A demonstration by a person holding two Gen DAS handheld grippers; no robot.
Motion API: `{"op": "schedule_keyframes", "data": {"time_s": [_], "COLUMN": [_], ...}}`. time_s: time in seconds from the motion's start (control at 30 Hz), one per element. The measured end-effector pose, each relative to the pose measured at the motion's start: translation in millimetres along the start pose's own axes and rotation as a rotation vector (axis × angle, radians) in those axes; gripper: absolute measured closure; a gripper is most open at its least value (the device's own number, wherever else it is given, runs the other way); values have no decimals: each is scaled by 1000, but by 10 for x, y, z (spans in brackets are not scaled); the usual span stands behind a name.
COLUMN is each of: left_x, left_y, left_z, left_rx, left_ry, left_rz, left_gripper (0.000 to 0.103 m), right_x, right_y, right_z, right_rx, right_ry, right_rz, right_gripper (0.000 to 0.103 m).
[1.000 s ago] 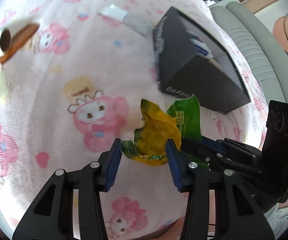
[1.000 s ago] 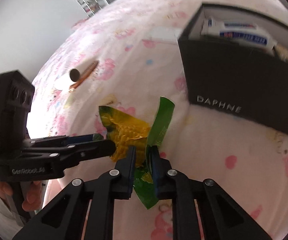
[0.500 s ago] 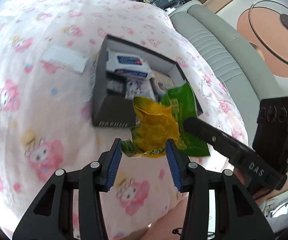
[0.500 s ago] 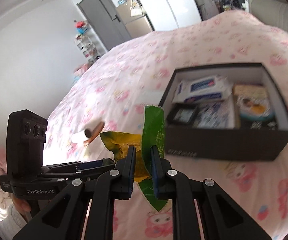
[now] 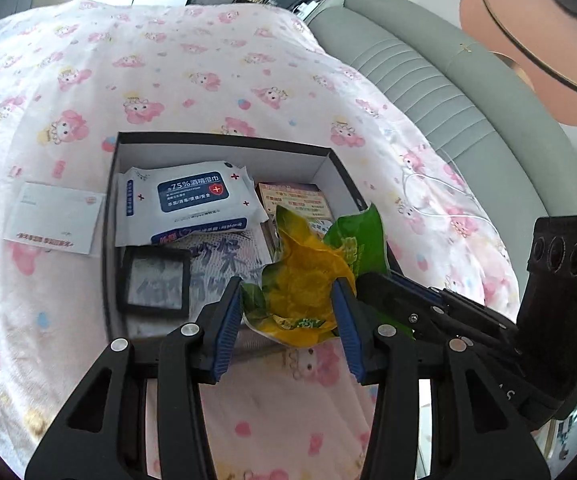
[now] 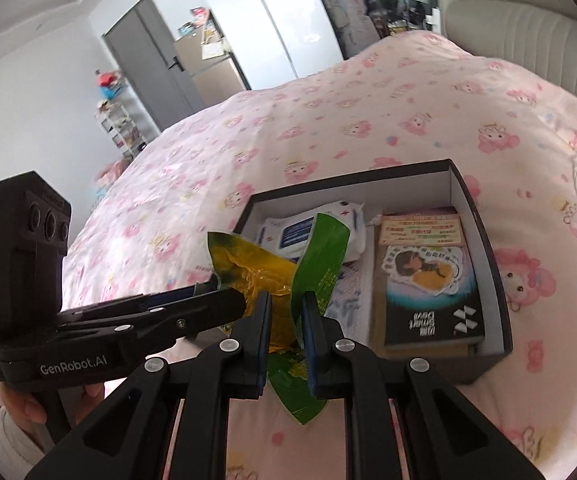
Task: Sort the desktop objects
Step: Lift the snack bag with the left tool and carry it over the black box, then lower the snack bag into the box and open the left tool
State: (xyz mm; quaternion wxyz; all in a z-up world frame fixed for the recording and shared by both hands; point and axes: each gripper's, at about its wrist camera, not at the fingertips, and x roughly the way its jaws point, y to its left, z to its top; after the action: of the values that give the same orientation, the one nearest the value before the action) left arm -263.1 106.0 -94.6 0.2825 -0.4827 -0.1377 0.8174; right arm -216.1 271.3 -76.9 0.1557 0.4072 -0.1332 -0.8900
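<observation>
Pink cartoon-print bedding covers the bed (image 5: 192,80) that carries everything; on it sits a black box (image 5: 109,216), open-topped and already holding a pack of wet wipes (image 5: 190,196), a dark square-framed item (image 5: 154,280), a flat packet with blue print, and a stack of booklets (image 6: 428,280) at one end; a white card (image 5: 54,218) lies on the bedding just beside the box. Both tools carry one crumpled snack wrapper (image 5: 304,288), yellow at the heart and green on the outer flap, held above the near wall of the box; the left hand-held gripper (image 5: 288,316) has its blue pads clamped on the bunched yellow part, partly apart because the wad is bulky; the right hand-held gripper (image 6: 284,328) is pinched nearly together on the thin green flap (image 6: 320,264). Judging by this, the step in hand is delivering the wrapper to the box; the next move calls for bringing it fully over the open interior, lowering it, then letting both grips go. The film looks light and springy, so it may cling to a pad or unfold.
</observation>
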Motion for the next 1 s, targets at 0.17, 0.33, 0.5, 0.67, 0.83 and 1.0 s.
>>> {"op": "schedule_keyframes", "data": {"time_s": [0.17,0.33,0.5,0.67,0.83,1.0], "left_x": [275,539,637,541,468,392], "left_y": [180,333,436,479,394,306], "left_z": [-23,-64,-105,-127,-97,-64], "left_rx": [-50,-93,-115,-122,-65,-26], "left_ry": [45,95,155,134,85,47], "left_rz": [-5,20,31,48,139,151], "left_gripper": [58,58,47,46,46,46], "right_x": [235,541,701,694,607,538], "right_y": [-164,-298,-392,-466,-464,-374], "right_z": [24,-11,-80,-128,-77,-39], "right_rx": [17,31,40,57,65,41], "right_ry": [34,101,143,140,115,110], "right_rz": [-15,-44,-63,-73,-68,-36], "right_gripper": [91,91,91,91,91,91]}}
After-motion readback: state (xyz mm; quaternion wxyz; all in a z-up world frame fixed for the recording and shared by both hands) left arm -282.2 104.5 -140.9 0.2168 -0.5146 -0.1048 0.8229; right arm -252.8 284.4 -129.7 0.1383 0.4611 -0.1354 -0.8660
